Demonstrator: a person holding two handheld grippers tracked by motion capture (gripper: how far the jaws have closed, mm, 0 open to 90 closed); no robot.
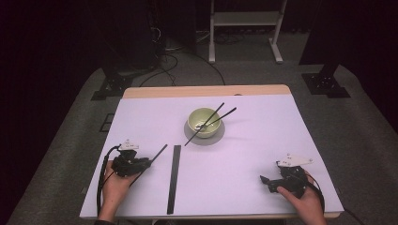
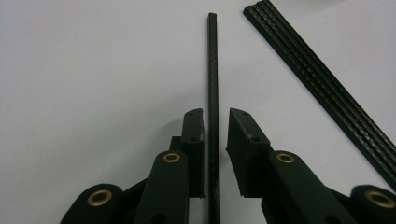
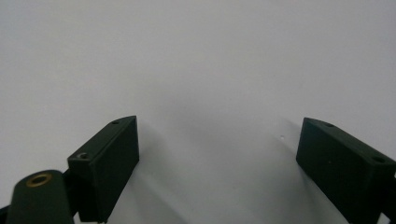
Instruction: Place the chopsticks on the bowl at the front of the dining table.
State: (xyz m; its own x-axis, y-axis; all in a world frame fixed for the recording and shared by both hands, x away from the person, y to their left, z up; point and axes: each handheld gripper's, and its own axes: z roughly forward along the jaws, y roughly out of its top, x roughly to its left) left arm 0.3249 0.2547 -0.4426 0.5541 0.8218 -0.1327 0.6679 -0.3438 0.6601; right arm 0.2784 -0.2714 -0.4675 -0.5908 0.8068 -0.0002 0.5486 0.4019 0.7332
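Desk [image 1: 263,154] with a pale lilac-white top and a wooden strip along its far edge carries everything. Near the middle, toward the far edge, a pale green round bowl [image 1: 199,117] sits on a grey round saucer [image 1: 213,137], and two thin black chopsticks [image 1: 220,111] lean in the bowl, their upper ends pointing toward the far right corner. A long flat black ribbed strip [image 1: 174,178] lies left of centre, running from the near edge toward the bowl. At the near left corner the left gripper [image 1: 149,161], held in the person's left hand [image 1: 115,185], has a third thin black stick [image 2: 213,70] lying between its jaws; the left gripper view shows one jaw against the stick and a narrow gap at the other, so the jaws are nearly closed around it but not pinching. The ribbed strip lies just beside this stick. At the near right corner the right gripper [image 1: 264,179], in the right hand [image 1: 305,199], rests over bare desk with jaws wide apart and holding nothing
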